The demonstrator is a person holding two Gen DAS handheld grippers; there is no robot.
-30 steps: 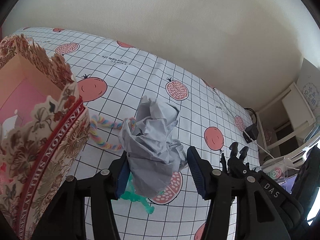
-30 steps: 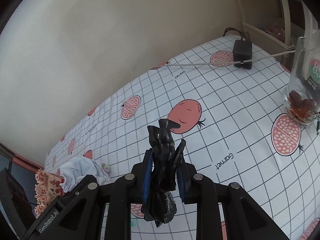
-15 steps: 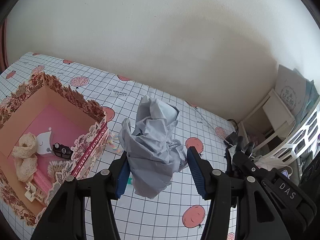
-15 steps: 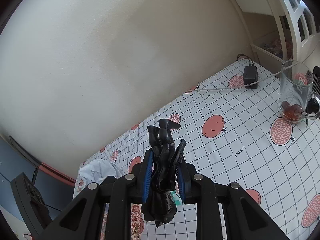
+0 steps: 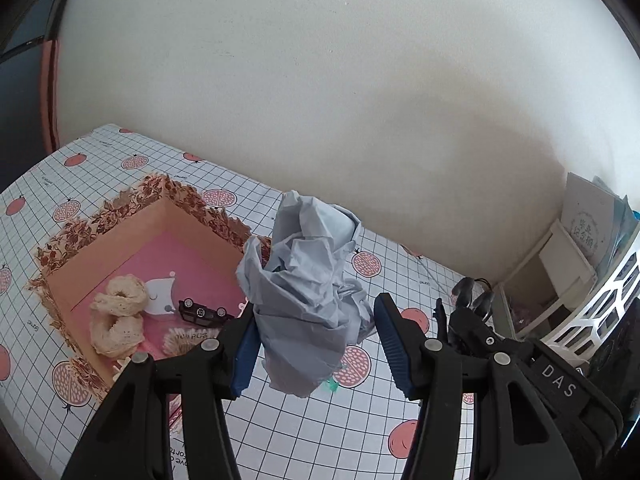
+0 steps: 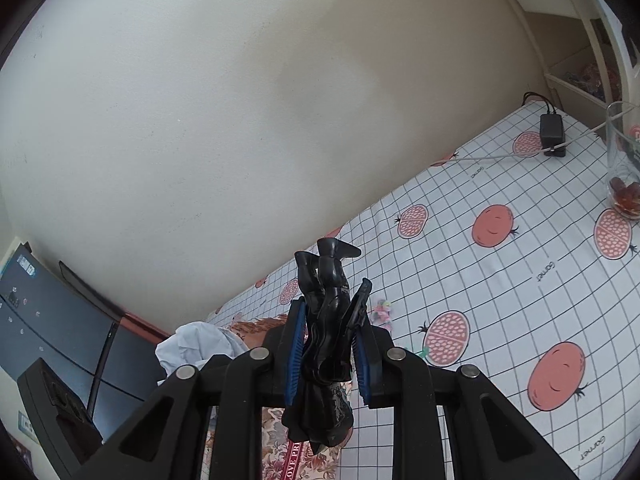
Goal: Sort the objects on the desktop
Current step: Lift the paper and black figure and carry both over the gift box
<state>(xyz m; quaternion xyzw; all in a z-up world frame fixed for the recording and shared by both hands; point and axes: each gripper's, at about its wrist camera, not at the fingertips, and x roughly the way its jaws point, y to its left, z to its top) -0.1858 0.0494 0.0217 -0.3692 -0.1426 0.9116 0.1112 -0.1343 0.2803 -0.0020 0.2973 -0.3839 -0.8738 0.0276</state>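
Note:
A crumpled grey-blue paper (image 5: 308, 300) hangs above the table, and my left gripper (image 5: 314, 312) is shut on it with both blue pads. Below and to the left stands an open floral-rimmed box (image 5: 132, 216) with a pink floor. It holds lace rolls (image 5: 118, 312) and a small black toy car (image 5: 204, 314). My right gripper (image 6: 328, 320) is shut on a black figurine (image 6: 326, 300) held upside down, legs pointing away. In the left wrist view the same figurine (image 5: 464, 292) shows at the right. The paper (image 6: 196, 344) and box rim (image 6: 256, 326) appear at lower left in the right wrist view.
The checked tablecloth (image 6: 500, 280) carries a glass mug (image 6: 624, 168) with reddish bits, a black power adapter (image 6: 551, 130) on a white cable, a pastel braided cord (image 6: 382, 312) and a small green piece (image 5: 330, 386). A white shelf (image 5: 560, 272) stands at the far right.
Both grippers have risen with their loads. The table has dropped lower in both views, and the inside of the box has come into the left wrist view.

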